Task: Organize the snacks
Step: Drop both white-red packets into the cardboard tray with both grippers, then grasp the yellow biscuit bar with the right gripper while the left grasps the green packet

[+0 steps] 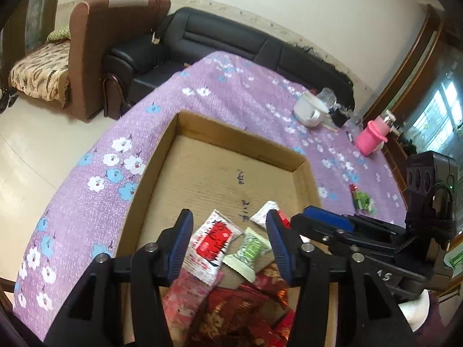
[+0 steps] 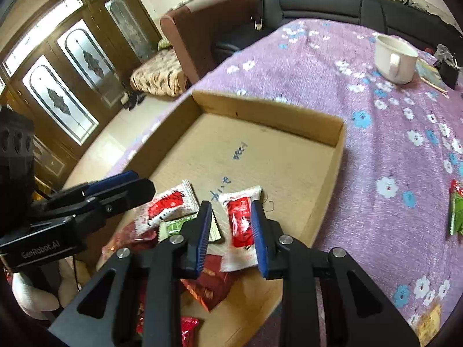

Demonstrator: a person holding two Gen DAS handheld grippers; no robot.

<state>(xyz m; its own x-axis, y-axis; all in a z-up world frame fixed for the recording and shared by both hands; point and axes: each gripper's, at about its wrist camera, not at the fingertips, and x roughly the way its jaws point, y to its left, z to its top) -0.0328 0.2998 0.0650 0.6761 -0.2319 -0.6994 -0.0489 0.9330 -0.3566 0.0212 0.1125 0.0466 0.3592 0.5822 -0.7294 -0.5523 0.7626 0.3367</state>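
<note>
A shallow cardboard box (image 1: 162,156) (image 2: 338,144) lies on the purple floral table. Its near end holds several snack packets. My left gripper (image 1: 228,219) is open above a white-and-red packet (image 1: 212,243) and a green-and-white packet (image 1: 249,248). My right gripper (image 2: 231,211) is open over another white-and-red packet (image 2: 241,225), which lies between its fingers; whether the pads touch it I cannot tell. Dark red foil packets (image 1: 231,312) (image 2: 208,286) lie nearer me. A green-and-red packet (image 1: 361,199) (image 2: 455,211) lies outside the box on the cloth.
A white mug (image 1: 308,110) (image 2: 395,57), a pink bottle (image 1: 370,136) and small dark items stand at the table's far right. A black sofa (image 1: 220,37) and a brown armchair (image 1: 86,43) lie beyond the table.
</note>
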